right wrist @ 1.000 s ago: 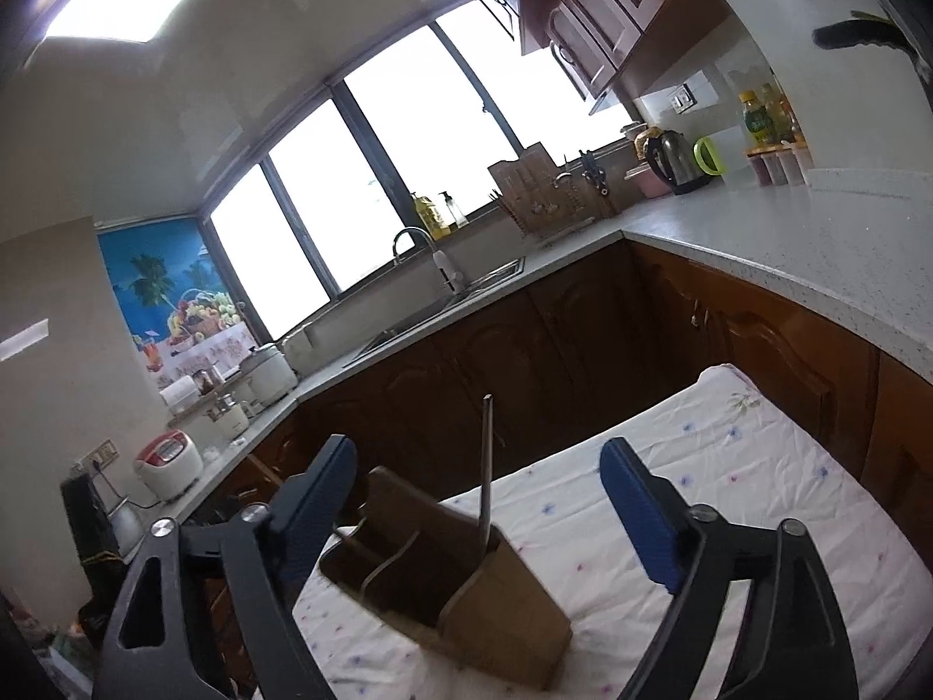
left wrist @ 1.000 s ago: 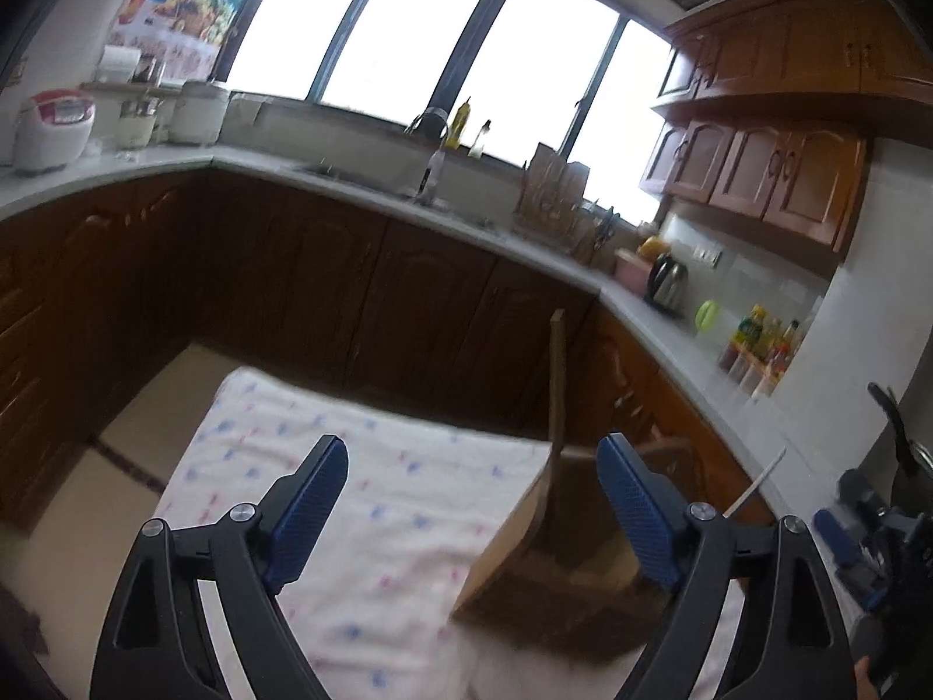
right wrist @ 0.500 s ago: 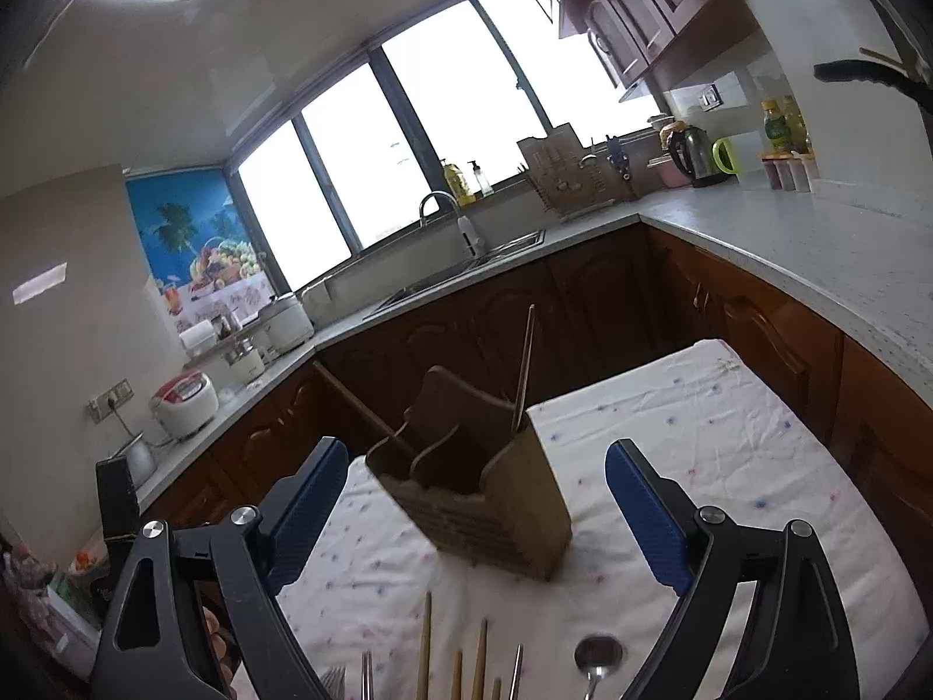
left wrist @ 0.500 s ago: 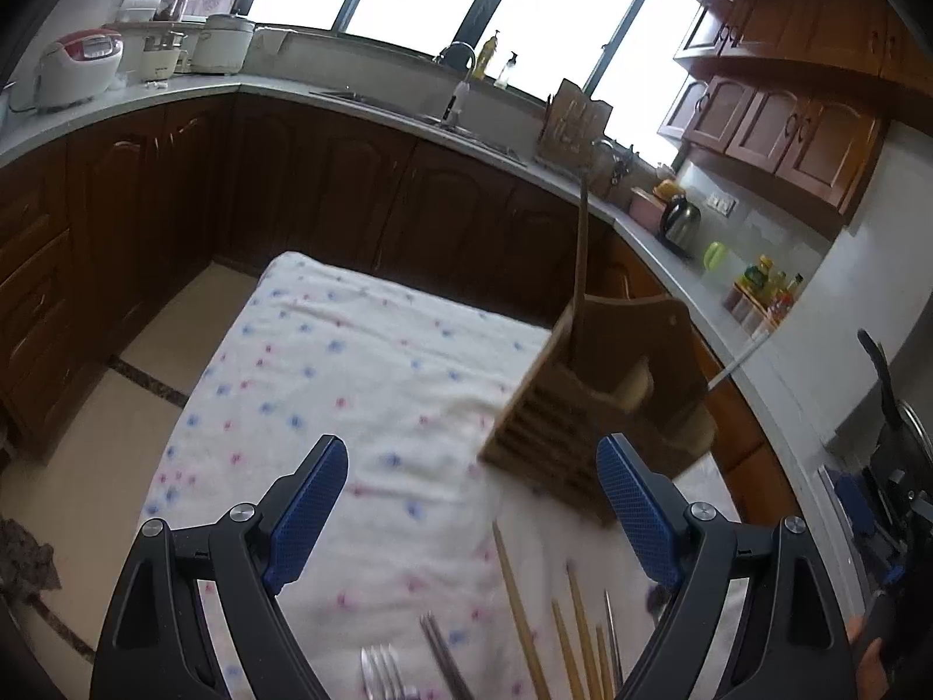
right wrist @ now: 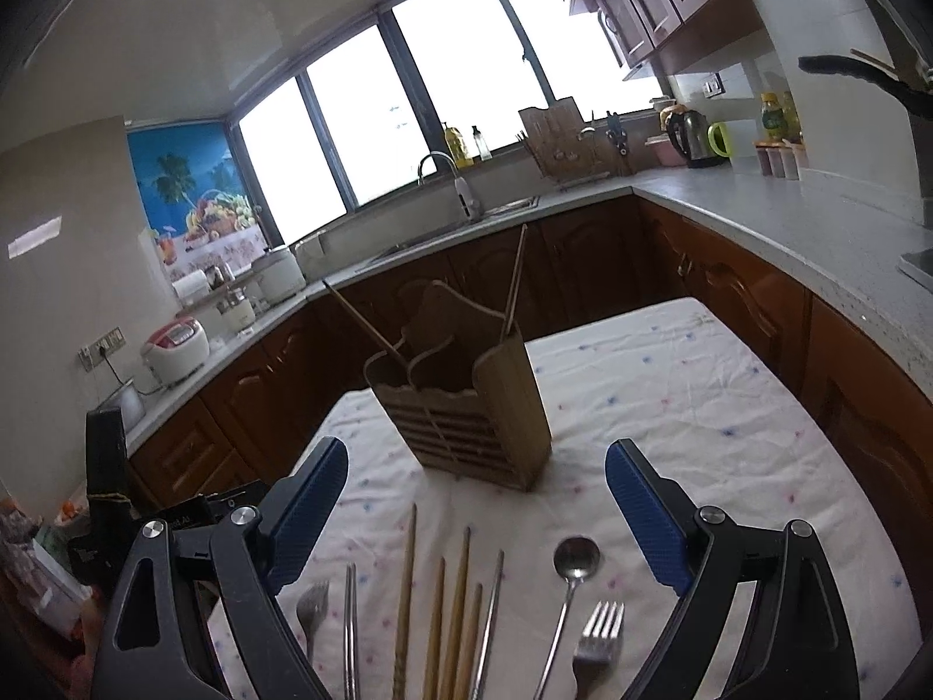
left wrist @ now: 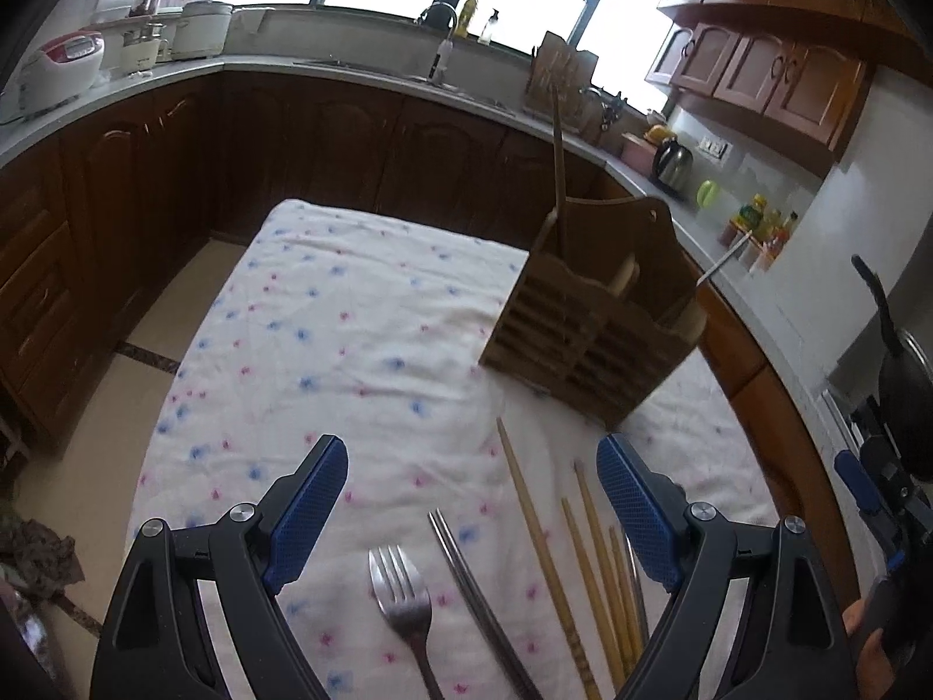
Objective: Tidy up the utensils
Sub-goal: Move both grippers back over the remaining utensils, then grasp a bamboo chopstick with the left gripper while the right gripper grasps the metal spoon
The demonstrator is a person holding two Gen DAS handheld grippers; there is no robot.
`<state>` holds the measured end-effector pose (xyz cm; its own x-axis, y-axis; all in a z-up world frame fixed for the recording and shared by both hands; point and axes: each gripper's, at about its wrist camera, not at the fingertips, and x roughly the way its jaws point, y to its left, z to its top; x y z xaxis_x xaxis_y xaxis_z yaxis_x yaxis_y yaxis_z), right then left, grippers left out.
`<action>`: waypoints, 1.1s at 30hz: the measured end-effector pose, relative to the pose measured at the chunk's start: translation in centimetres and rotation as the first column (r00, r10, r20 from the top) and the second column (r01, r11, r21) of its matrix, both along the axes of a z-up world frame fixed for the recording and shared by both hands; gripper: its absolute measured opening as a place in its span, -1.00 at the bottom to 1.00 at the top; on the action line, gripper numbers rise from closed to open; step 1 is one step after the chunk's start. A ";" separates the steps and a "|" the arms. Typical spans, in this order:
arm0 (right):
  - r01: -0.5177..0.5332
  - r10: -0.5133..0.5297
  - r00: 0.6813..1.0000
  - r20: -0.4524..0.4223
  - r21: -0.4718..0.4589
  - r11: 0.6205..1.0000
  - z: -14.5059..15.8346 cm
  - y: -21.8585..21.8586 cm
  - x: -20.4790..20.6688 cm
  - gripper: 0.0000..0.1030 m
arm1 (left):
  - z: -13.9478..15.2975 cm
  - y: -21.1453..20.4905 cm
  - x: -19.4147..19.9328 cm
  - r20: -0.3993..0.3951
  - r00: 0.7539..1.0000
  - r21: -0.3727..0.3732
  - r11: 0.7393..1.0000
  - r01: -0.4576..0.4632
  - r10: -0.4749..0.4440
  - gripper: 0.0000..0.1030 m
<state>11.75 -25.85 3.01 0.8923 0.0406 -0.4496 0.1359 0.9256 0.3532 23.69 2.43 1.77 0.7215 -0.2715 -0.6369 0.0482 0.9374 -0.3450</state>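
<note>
A wooden utensil holder (left wrist: 589, 326) (right wrist: 466, 402) stands on the flowered cloth (left wrist: 361, 350) with a few sticks upright in it. On the cloth before it lie a fork (left wrist: 402, 595), metal chopsticks (left wrist: 472, 583) and several wooden chopsticks (left wrist: 542, 548). The right wrist view shows the same row: a fork (right wrist: 312, 601), wooden chopsticks (right wrist: 405, 589), a spoon (right wrist: 574, 560) and a second fork (right wrist: 597, 636). My left gripper (left wrist: 472, 513) hangs open above the fork and chopsticks. My right gripper (right wrist: 475, 516) is open above the chopsticks and spoon. Neither holds anything.
Dark wooden cabinets and a grey counter (right wrist: 787, 221) wrap around the table. A sink tap (right wrist: 460, 186), a kettle (right wrist: 688, 137), a rice cooker (right wrist: 175, 350) and bottles stand on the counter. Bare floor (left wrist: 105, 426) lies left of the table.
Both views have tipped downward and pulled back: the utensil row on the cloth has come into sight below the holder. Both grippers stay open and empty.
</note>
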 end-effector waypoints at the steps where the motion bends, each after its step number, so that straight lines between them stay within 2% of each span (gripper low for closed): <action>1: 0.000 0.000 1.000 -0.008 -0.001 1.000 -0.2 0.2 -0.2 0.78 | -0.3 -0.5 0.3 -0.003 1.000 0.004 1.000 0.000 0.000 0.70; 9: 0.004 -0.005 0.997 -0.074 -0.013 1.000 -2.2 0.0 -0.4 0.78 | -0.4 -1.3 0.6 -0.016 1.000 0.037 0.999 0.003 -0.002 0.68; 19: -0.017 0.014 0.984 -0.179 -0.015 1.000 -5.1 0.0 0.6 0.77 | -2.6 -2.8 3.2 -0.081 0.997 0.069 0.997 0.024 -0.018 0.66; 23: -0.031 0.025 0.974 -0.227 -0.022 0.999 -6.2 0.2 1.3 0.76 | -3.4 -3.2 4.1 -0.104 0.994 0.078 0.997 0.029 -0.020 0.57; 25: -0.037 0.027 0.966 -0.255 -0.035 0.999 -6.9 0.3 1.7 0.67 | -4.0 -3.5 4.7 -0.123 0.992 0.082 0.996 0.040 -0.029 0.49; 27: -0.043 0.030 0.957 -0.290 -0.038 0.998 -7.6 0.4 2.2 0.41 | -4.6 -3.9 5.3 -0.140 0.990 0.090 0.995 0.049 -0.036 0.41; 28: -0.043 0.029 0.951 -0.308 -0.040 0.998 -8.0 0.4 2.5 0.37 | -4.8 -4.1 5.7 -0.147 0.988 0.090 0.995 0.053 -0.039 0.38; 30: -0.044 0.027 0.940 -0.339 -0.042 0.998 -8.8 0.3 3.0 0.26 | -5.3 -4.7 6.5 -0.164 0.985 0.093 0.993 0.069 -0.053 0.19; 33: -0.050 0.028 0.925 -0.378 -0.050 0.997 -9.7 0.4 3.7 0.03 | -6.0 -5.6 7.7 -0.189 0.979 0.107 0.990 0.095 -0.073 0.13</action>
<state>15.49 -25.49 -6.74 0.6549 0.0358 -0.7549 0.2121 0.9500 0.2290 31.39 -3.16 -4.20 0.5671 -0.2433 -0.7869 0.0742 0.9666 -0.2454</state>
